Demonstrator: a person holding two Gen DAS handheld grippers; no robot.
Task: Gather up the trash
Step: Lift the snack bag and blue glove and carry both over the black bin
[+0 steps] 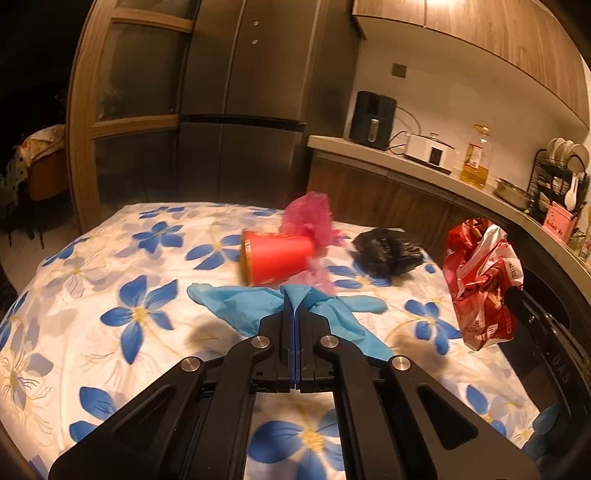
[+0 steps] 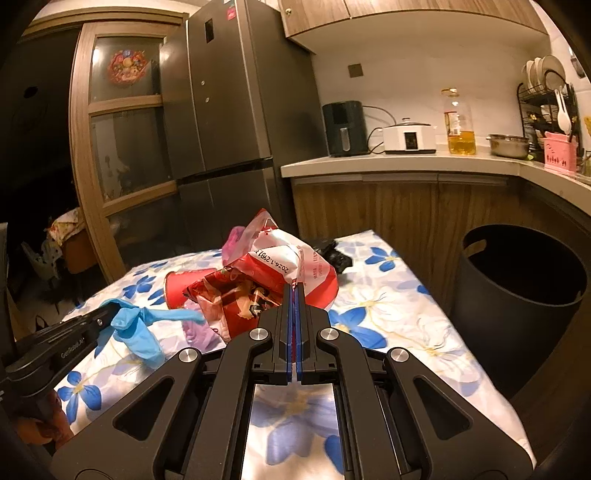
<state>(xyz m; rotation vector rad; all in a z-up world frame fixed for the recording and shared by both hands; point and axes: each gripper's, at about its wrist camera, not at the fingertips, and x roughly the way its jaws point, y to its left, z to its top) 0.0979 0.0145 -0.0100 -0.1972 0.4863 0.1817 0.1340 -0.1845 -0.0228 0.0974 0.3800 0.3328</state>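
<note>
Warm, dim light falls from above my kitchen, brightest under the upper cabinets (image 2: 406, 22) and glaring on the floral cloth (image 2: 406, 314). Left of the fridge (image 2: 229, 110) everything sinks into black. My tools cast soft shadows. Fisheye bends the edges; the red cup (image 1: 277, 256) smears with blur.

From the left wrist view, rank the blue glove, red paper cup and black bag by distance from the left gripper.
1. Blue glove: clamped in the left gripper fingers.
2. Red paper cup: on its side just beyond.
3. Black bag: farther back, to the right.
</note>
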